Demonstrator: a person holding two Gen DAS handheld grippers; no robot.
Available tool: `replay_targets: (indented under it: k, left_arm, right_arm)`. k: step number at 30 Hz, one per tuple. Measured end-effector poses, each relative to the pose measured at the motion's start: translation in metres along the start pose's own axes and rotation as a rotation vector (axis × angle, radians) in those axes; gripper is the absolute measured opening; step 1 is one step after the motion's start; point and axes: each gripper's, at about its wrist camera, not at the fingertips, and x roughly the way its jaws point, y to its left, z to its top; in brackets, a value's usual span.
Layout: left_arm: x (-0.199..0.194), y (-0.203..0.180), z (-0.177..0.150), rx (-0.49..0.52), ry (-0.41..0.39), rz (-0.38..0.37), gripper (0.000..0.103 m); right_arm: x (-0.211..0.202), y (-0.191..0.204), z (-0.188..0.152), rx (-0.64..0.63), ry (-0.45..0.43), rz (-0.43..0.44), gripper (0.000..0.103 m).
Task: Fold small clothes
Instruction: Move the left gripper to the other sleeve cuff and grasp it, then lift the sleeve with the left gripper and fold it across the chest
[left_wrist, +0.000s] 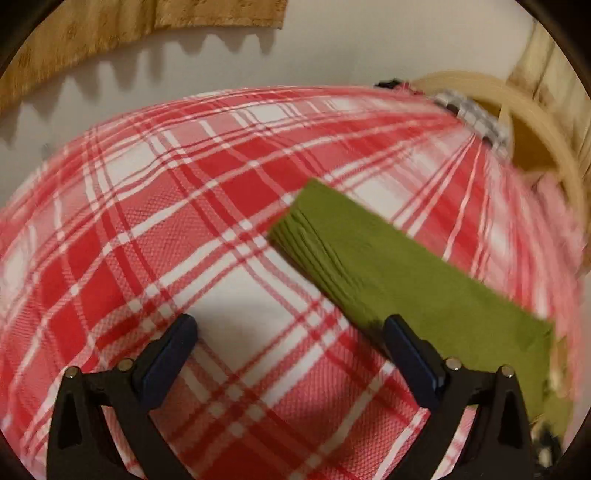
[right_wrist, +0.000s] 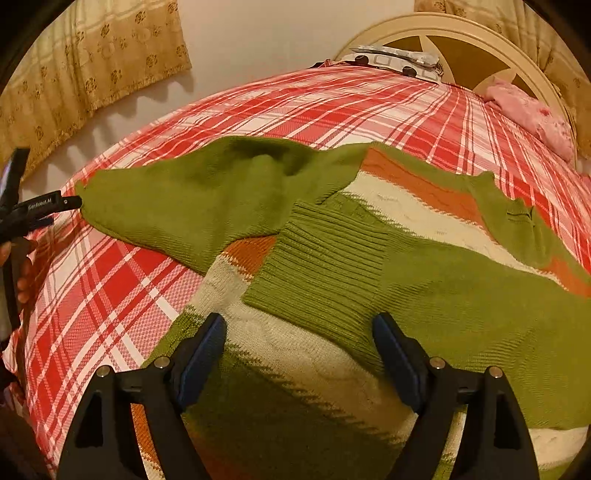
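Observation:
A green knit sweater (right_wrist: 424, 280) with orange and cream stripes lies spread on the red plaid bed. One sleeve with a ribbed cuff (right_wrist: 317, 273) is folded across its body. The other sleeve (right_wrist: 192, 195) stretches left toward the left gripper's body (right_wrist: 40, 206) at the frame edge. My right gripper (right_wrist: 299, 354) is open, just above the sweater below the cuff. In the left wrist view, a green sleeve with ribbed cuff (left_wrist: 388, 266) lies at the right. My left gripper (left_wrist: 291, 347) is open and empty over the bedspread, its right finger (left_wrist: 410, 354) beside the sleeve edge.
The red and white plaid bedspread (right_wrist: 122, 288) covers the bed. A cream headboard (right_wrist: 461, 33) stands at the far end with a patterned pillow (right_wrist: 399, 61) and a pink cloth (right_wrist: 532, 114). Tan curtains (right_wrist: 85, 74) hang along the white wall at the left.

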Motion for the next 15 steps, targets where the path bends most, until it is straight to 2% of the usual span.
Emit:
replay_targets:
  k: [3,7,10,11,13,15]
  left_arm:
    - [-0.002,0.0,-0.003,-0.026,0.012,-0.042,0.102]
    - [0.001,-0.002,-0.01,-0.03,-0.012,-0.019,0.103]
    - [0.004,-0.003,0.0,-0.063,-0.038,-0.02,0.101]
    - [0.005,-0.003,0.003,-0.072,-0.043,-0.016,0.098]
    - [0.006,-0.008,0.009,-0.061,-0.078,-0.016,0.085]
    - [0.013,-0.013,0.015,-0.049,-0.064,-0.027,0.081]
  right_arm:
    - [0.002,0.005,0.001,-0.012,-0.003,-0.021,0.083]
    - [0.001,0.002,0.001,-0.002,-0.01,-0.012,0.084]
    - [0.0,0.001,0.0,0.001,-0.015,-0.015,0.084]
    - [0.0,0.002,-0.001,0.0,-0.016,-0.018,0.084]
    - [-0.001,0.002,-0.001,0.002,-0.019,-0.019,0.084]
    - [0.0,0.002,-0.001,0.003,-0.02,-0.02,0.084]
